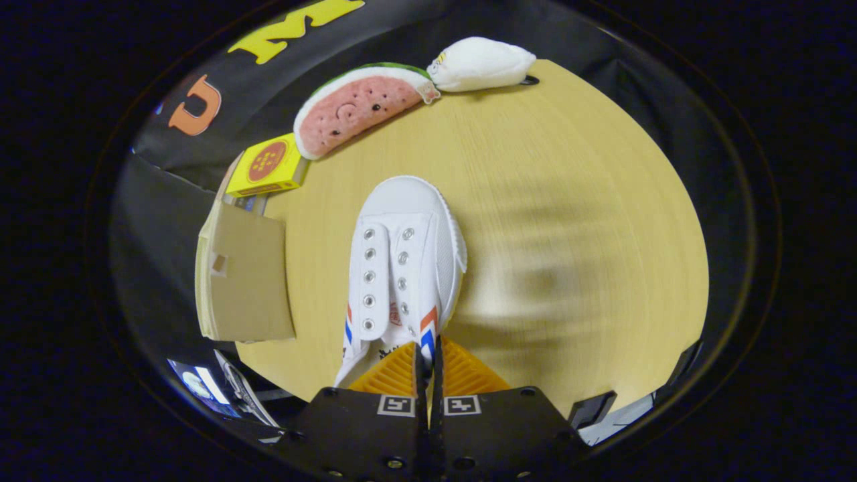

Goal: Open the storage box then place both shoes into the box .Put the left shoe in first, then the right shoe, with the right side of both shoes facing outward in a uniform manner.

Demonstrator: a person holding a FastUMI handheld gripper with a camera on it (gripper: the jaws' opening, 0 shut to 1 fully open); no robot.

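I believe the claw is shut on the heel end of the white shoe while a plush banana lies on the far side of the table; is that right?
Not quite: the gripper view shows a plush watermelon slice, not a banana, on the far side of the table. The rest holds: the claw is shut on the heel end of the white shoe.

Watermelon-slice plush (351, 107) at far edge of light wood bench (569, 201); white plush (482, 63) just beside its tip; yellow box with red circle (266, 166) near the slice's other end, on the bench edge.
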